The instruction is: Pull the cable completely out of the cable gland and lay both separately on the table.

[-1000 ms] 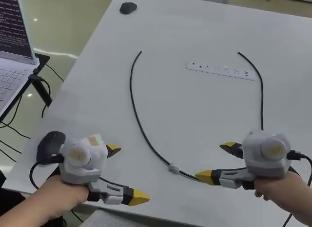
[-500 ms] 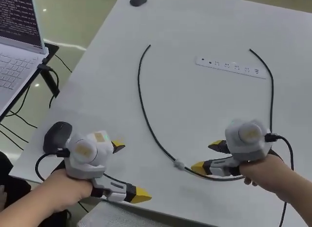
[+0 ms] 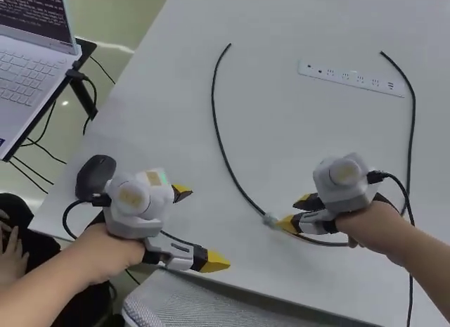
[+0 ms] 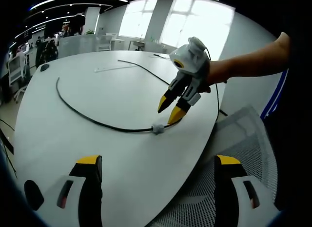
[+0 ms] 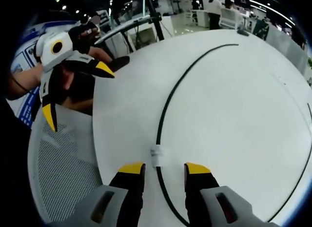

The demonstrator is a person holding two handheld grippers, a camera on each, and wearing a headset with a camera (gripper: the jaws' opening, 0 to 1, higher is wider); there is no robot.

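Observation:
A long black cable (image 3: 223,155) lies in a wide loop on the white table (image 3: 176,95), threaded through a small pale cable gland (image 3: 270,219) near the front edge. My right gripper (image 3: 295,212) is open and low over the table just right of the gland. In the right gripper view the cable (image 5: 163,114) runs between its fingers, with the gland (image 5: 156,155) just ahead of the fingertips (image 5: 131,168). My left gripper (image 3: 198,227) hangs wide open over the table's front-left edge, holding nothing. From the left gripper view the gland (image 4: 158,128) lies ahead, with the right gripper (image 4: 169,110) beside it.
A white power strip (image 3: 351,79) lies at the back of the table. An open laptop (image 3: 28,53) stands on a stand to the left, and a black mouse (image 3: 95,174) sits at the table's left edge. A grey mesh chair (image 3: 162,306) is below the front edge.
My right gripper has moved left along the cable, closer to the gland, and its jaws stand closer together. The left gripper has stayed wide open near the front edge.

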